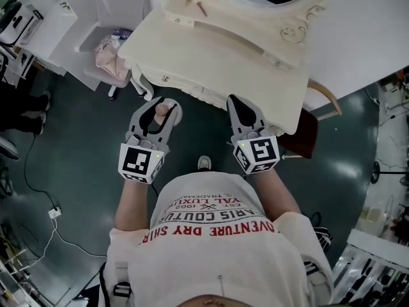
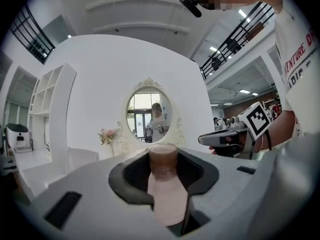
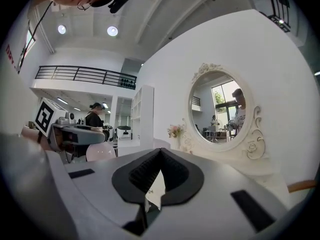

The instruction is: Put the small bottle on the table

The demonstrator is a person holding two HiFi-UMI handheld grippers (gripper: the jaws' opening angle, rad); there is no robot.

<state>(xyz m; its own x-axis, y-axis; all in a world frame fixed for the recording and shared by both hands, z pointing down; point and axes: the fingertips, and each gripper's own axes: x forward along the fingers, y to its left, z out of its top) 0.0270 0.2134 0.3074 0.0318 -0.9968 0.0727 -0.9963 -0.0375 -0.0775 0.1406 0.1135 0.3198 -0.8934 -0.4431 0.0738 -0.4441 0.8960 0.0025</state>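
A small pink bottle point(image 1: 162, 111) with a brown cap stands between the jaws of my left gripper point(image 1: 159, 107), which is shut on it. In the left gripper view the bottle point(image 2: 166, 189) rises upright through the jaw gap, with its cap point(image 2: 163, 157) at the top. My right gripper point(image 1: 240, 103) is shut with nothing in it. In the right gripper view its fingertips point(image 3: 160, 152) meet. Both grippers hover just in front of the cream dressing table point(image 1: 223, 50), below its front edge. The left gripper point(image 3: 75, 133) also shows at the left of the right gripper view.
An oval mirror point(image 2: 148, 111) and a small bunch of flowers point(image 2: 108, 134) stand at the back of the table. A white chair with pink cloth point(image 1: 110, 55) is at the table's left. A wooden chair back point(image 1: 327, 98) is at its right. A cable point(image 1: 55, 212) lies on the dark floor.
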